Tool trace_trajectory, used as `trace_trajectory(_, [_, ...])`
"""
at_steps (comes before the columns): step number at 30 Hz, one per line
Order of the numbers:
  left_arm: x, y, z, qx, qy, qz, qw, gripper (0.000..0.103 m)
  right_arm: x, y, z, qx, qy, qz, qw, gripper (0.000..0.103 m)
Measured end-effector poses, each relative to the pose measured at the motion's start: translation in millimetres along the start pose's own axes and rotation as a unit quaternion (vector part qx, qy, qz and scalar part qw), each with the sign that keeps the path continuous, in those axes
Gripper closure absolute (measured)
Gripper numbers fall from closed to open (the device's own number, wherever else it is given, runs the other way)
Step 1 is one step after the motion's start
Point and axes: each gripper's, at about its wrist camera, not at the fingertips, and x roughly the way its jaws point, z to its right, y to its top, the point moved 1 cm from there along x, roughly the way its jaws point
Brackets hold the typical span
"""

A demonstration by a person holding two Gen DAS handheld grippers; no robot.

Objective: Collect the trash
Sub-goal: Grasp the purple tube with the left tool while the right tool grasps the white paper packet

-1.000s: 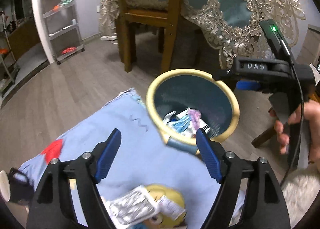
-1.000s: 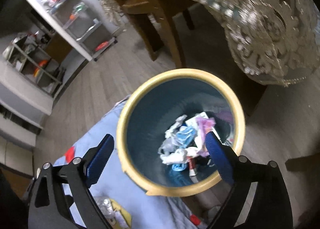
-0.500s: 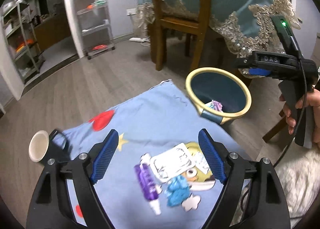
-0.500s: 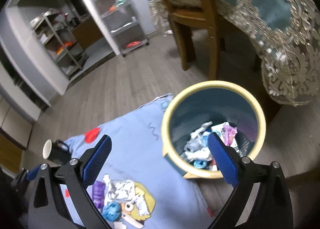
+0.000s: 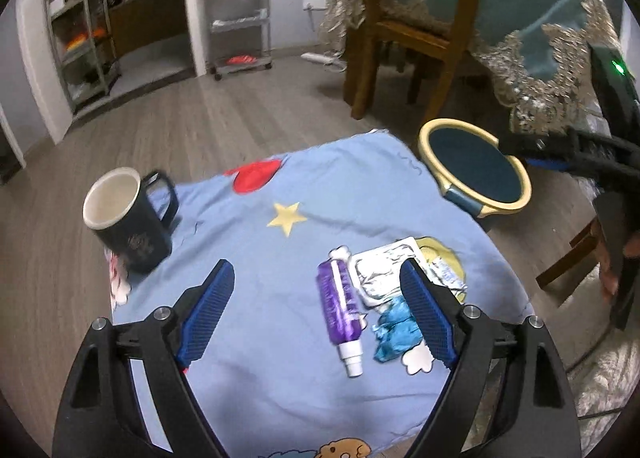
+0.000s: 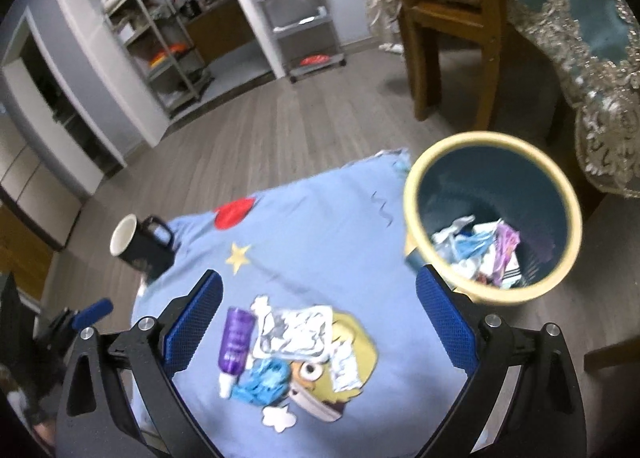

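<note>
Trash half collected: some is in the bin, four pieces are left on the blue cloth.

The blue cloth [image 5: 280,218] carries the rest; the bin [image 6: 416,194] at its far right corner already holds wrappers. I judge these still wait: the foil pack [image 5: 380,270], purple tube [image 5: 340,306], crumpled blue wrapper [image 5: 396,332], small sachet [image 5: 446,276]. The mug [image 5: 128,226] stands well apart and blocks nothing. My left hand-held gripper [image 5: 316,314] and right hand-held gripper [image 6: 318,326] are both spread, empty.
</note>
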Motion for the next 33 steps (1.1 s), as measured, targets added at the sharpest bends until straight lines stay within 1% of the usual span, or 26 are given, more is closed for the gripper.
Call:
trace_trajectory(3, [13.7,-6.9,-9.1,-0.017,0.001,-0.02,0.9997,0.02,14.6,-8.2,-10.1,-0.014,-0.007,-0.026,1.0,0.006])
trace_trajectory(6, [30.1,-13.6,-6.0,-0.004,0.005,-0.043,0.999,0.02,24.2,-11.0,-11.1,-0.013,-0.018,-0.041,0.999,0.006])
trace_trajectory(12, [64.5,-25.0,7.8,0.022,0.003,-0.087,0.996,0.02,44.6,-17.8,1.7,0.022,-0.028,-0.071,0.997,0.006])
trace_trajectory(15, [75.5,-28.2,10.4,0.017,-0.002,-0.098,0.9951,0.02,53.9,-25.5,8.5,0.036,-0.035,-0.09,0.995,0.006])
trace_trajectory(17, [84.1,-30.6,10.5,0.011,-0.005,-0.108,0.9941,0.02,60.5,-29.7,8.5,0.02,-0.047,-0.108,0.993,0.007])
trace_trajectory(19, [89.7,-32.4,11.7,0.013,-0.004,-0.115,0.9933,0.02,68.2,-34.2,8.2,0.007,-0.052,-0.128,0.99,0.011])
trace_trajectory(20, [92.6,-33.3,12.4,0.014,-0.004,-0.119,0.9928,0.02,75.0,-38.5,8.2,0.001,-0.053,-0.147,0.988,0.014])
trace_trajectory(21, [95.0,-34.0,12.9,0.013,-0.004,-0.121,0.9925,0.02,81.2,-42.5,8.0,-0.005,-0.056,-0.165,0.985,0.025])
trace_trajectory(22, [96.6,-34.1,12.8,0.011,-0.006,-0.123,0.9923,0.02,90.2,-48.9,8.3,-0.012,-0.059,-0.192,0.979,0.035])
trace_trajectory(25, [101.8,-35.3,12.6,0.002,-0.012,-0.128,0.9917,0.02,102.9,-59.9,8.8,-0.016,-0.056,-0.23,0.971,0.043])
trace_trajectory(28, [107.2,-35.5,14.2,0.003,-0.015,-0.134,0.9908,0.02,115.0,-70.9,8.9,-0.016,-0.05,-0.264,0.963,0.048])
trace_trajectory(33, [114.4,-34.7,17.9,-0.001,-0.024,-0.138,0.9901,0.022,127.2,-80.8,12.1,-0.014,-0.051,-0.288,0.956,0.054])
